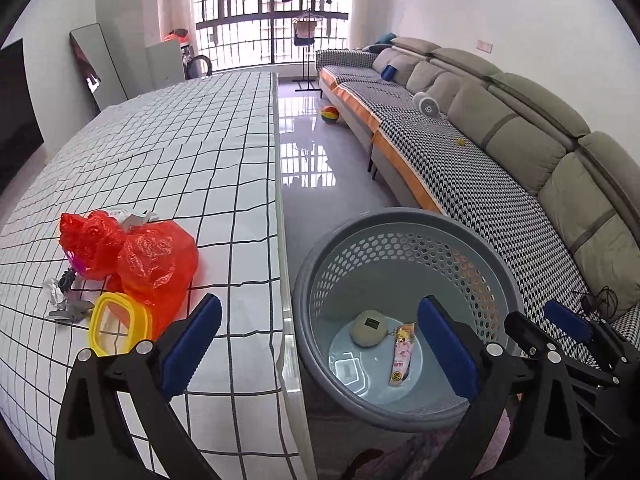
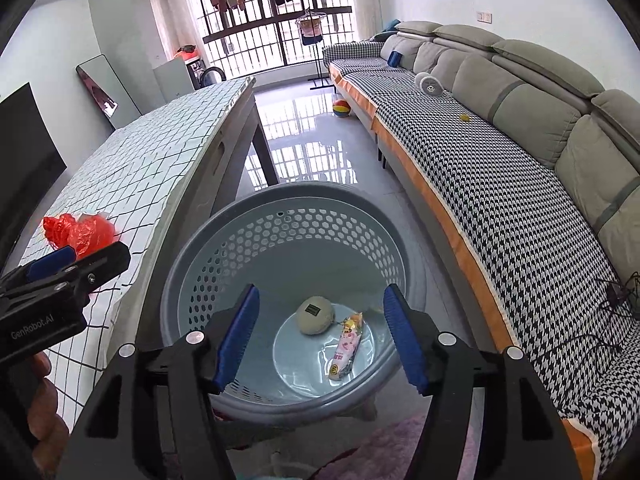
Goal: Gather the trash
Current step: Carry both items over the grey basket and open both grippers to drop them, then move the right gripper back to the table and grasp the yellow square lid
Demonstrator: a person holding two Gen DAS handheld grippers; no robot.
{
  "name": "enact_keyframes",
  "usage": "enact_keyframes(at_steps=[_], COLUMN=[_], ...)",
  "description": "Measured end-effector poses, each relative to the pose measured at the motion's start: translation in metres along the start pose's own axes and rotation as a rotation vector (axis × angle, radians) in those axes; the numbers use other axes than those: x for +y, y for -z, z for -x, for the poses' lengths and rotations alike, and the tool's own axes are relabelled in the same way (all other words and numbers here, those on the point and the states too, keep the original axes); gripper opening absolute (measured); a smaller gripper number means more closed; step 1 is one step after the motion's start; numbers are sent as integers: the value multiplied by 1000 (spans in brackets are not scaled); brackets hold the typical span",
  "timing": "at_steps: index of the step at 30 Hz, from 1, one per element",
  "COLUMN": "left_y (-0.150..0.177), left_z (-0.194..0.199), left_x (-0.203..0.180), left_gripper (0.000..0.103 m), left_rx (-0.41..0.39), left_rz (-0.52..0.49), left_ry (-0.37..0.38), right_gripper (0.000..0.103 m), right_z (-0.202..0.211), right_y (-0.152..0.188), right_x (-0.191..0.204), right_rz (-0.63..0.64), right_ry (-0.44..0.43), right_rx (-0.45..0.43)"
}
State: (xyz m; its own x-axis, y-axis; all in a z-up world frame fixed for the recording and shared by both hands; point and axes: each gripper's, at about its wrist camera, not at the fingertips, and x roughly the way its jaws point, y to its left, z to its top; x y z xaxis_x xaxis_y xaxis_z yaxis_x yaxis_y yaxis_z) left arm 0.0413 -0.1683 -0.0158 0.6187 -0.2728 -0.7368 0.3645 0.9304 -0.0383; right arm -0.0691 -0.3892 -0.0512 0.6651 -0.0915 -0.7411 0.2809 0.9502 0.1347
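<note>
A grey perforated basket (image 1: 400, 224) (image 2: 304, 192) stands on the floor beside the table. In it lie a pale round lump (image 1: 369, 328) (image 2: 315, 314) and a pink snack wrapper (image 1: 402, 356) (image 2: 346, 344). My left gripper (image 1: 320, 304) hangs wide open and empty over the table edge and the basket. My right gripper (image 2: 322, 292) is open above the basket, with nothing between its pads. On the checked tablecloth (image 1: 180, 152) lie crumpled red plastic bags (image 1: 132, 256) (image 2: 80, 230), a yellow plastic ring (image 1: 116, 324) and grey and white scraps (image 1: 64, 304).
A long grey sofa (image 2: 520, 128) with a houndstooth cover runs along the right wall, with cables (image 2: 616, 292) on its near end. A coloured ball (image 1: 330, 114) lies on the glossy floor. A mirror (image 1: 94, 64) leans on the left wall. A clothes stand (image 1: 306, 56) is by the window.
</note>
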Motion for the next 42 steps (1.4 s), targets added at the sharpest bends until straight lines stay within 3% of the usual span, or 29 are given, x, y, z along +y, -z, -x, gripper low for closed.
enact_keyframes(at_steps=[12,20,42], left_y=[7,16,49], left_z=[20,39,81], left_x=[37,76,221], left_gripper=[97,97,97], left_rx=[-33,-81,-95], left_rz=[59,88,252], left_ry=[-36,-151,-341], right_gripper=[64,65,66], right_z=[6,1,-24], right_y=[-2,-3,7], right_x=[37,79,231], right_rz=[51,110,318], right_ry=[-29,-85,-247], right_rx=[-16,-19,52])
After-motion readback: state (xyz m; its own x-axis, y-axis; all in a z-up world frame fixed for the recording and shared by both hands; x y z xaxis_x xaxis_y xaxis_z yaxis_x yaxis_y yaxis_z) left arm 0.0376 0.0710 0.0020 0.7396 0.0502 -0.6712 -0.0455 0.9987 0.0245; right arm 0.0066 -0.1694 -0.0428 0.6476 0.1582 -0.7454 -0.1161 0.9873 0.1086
